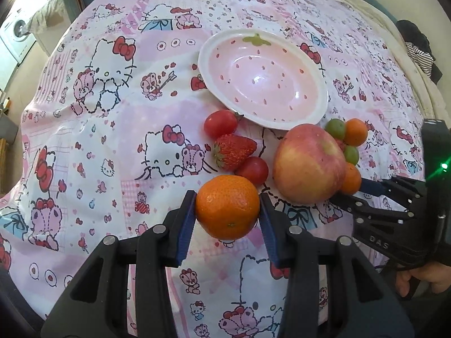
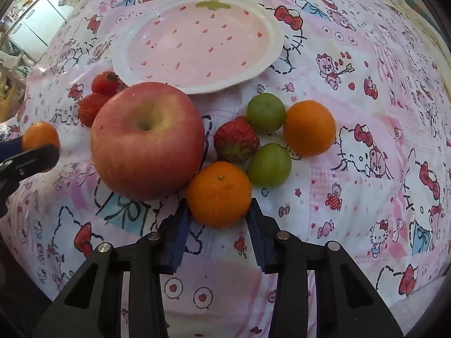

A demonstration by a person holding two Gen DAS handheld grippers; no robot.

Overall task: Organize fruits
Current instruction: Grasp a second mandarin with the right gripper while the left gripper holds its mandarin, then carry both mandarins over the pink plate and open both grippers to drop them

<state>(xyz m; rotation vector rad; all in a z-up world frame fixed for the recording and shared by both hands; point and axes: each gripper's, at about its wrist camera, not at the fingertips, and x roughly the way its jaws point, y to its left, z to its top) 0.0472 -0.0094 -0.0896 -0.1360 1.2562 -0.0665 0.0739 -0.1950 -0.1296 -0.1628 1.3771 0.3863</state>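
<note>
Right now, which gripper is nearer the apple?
Right. The right gripper straddles a small orange touching the apple; the left gripper holds another orange farther off.

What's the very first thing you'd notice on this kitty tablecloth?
The big red apple jumps out first, sitting in the middle of the fruit pile just in front of the empty pink strawberry plate. Next come the two claws: the left claw has its fingers on either side of one orange, and the right claw brackets another orange beside the apple.
</note>
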